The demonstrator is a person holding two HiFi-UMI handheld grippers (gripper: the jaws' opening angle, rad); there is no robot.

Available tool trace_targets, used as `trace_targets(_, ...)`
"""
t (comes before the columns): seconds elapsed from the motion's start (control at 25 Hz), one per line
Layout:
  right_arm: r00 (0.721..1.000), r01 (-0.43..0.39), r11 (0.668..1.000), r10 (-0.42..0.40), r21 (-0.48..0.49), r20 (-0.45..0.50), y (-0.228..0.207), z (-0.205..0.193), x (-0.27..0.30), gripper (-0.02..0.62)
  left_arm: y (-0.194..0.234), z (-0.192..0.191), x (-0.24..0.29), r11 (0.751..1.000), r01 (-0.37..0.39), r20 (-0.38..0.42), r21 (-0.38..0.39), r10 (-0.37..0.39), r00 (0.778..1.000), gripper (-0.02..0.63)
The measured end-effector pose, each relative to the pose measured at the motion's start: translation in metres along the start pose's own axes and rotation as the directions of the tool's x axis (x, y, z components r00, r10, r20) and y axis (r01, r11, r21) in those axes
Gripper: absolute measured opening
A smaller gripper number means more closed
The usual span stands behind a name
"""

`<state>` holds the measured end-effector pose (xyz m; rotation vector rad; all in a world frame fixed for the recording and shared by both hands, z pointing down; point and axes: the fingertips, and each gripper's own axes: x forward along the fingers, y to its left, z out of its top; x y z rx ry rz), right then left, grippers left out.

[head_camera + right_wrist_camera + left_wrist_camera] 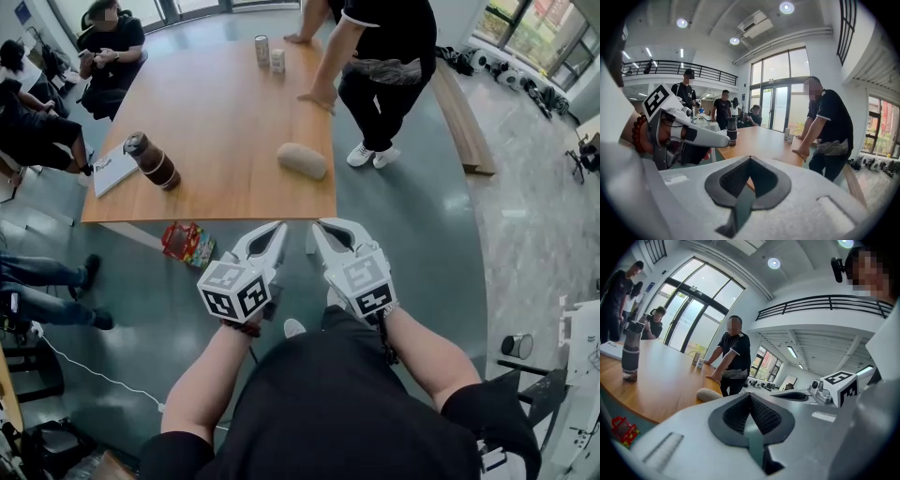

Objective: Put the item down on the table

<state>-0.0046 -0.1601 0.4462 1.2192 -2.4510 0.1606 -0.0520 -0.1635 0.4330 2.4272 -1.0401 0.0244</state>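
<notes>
Your left gripper (277, 230) and right gripper (321, 230) are closed, empty. A beige lump (302, 160), perhaps cloth, lies on the table (216, 112).

The left gripper (277, 228) and right gripper (322, 226) are held side by side, close to the person's body. Both point forward, jaws pressed together and empty, on bare forearms (202, 380).
</notes>
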Motion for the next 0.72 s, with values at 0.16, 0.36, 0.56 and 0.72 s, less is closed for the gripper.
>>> trace_targets(0.16, 1.000, -0.007, 1.000, 0.007, -0.005, 0.003, 0.000, 0.004, -0.008, -0.008, -0.006, 0.002, 0.000, 1.000, -0.007, 0.002, 0.008, 0.007, 1.000, 0.014)
trace_targets(0.36, 1.000, -0.026, 1.000, 0.027, -0.011, 0.006, -0.002, 0.008, -0.011, -0.008, -0.010, 0.004, 0.003, 1.000, -0.024, 0.010, 0.008, 0.024, 1.000, 0.014)
trace_targets(0.56, 0.999, -0.034, 0.999, 0.035, -0.018, 0.009, -0.006, 0.010, -0.013, -0.008, -0.011, 0.004, 0.007, 0.999, -0.036, 0.012, 0.006, 0.035, 0.999, 0.014)
trace_targets(0.72, 0.999, -0.037, 0.999, 0.037, -0.017, 0.010, -0.009, 0.010, -0.016, -0.008, -0.016, 0.004, 0.010, 0.999, -0.034, 0.011, 0.011, 0.034, 0.999, 0.014)
